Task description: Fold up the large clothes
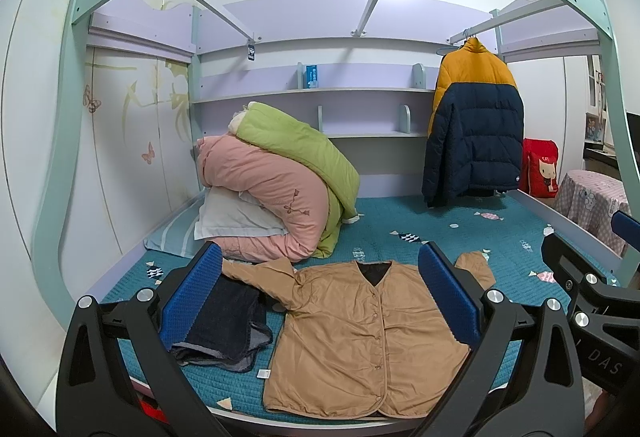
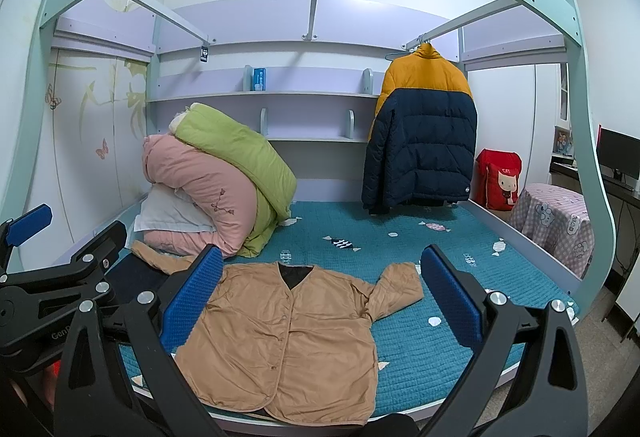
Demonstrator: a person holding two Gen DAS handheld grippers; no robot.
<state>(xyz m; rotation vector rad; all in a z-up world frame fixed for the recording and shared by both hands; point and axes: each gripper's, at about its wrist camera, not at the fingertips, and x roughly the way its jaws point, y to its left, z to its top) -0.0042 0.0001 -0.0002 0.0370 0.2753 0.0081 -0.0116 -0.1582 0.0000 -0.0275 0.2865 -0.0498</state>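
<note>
A tan button-front jacket [image 1: 352, 337] lies flat and face up on the teal bed mattress [image 1: 460, 237], near the front edge, with both sleeves spread out. It also shows in the right wrist view [image 2: 288, 333]. My left gripper [image 1: 320, 293] is open and empty, held above the jacket's front. My right gripper [image 2: 320, 293] is open and empty too, above the jacket. Each gripper shows at the edge of the other's view: the right one [image 1: 592, 277] and the left one [image 2: 48, 257].
Folded dark jeans [image 1: 224, 329] lie left of the jacket. A pink and green quilt pile [image 1: 276, 189] sits on pillows at the back left. A yellow and navy puffer coat [image 1: 472, 125] hangs at the back right. A red bag [image 1: 540, 169] and covered stool [image 1: 592, 205] stand right of the bed.
</note>
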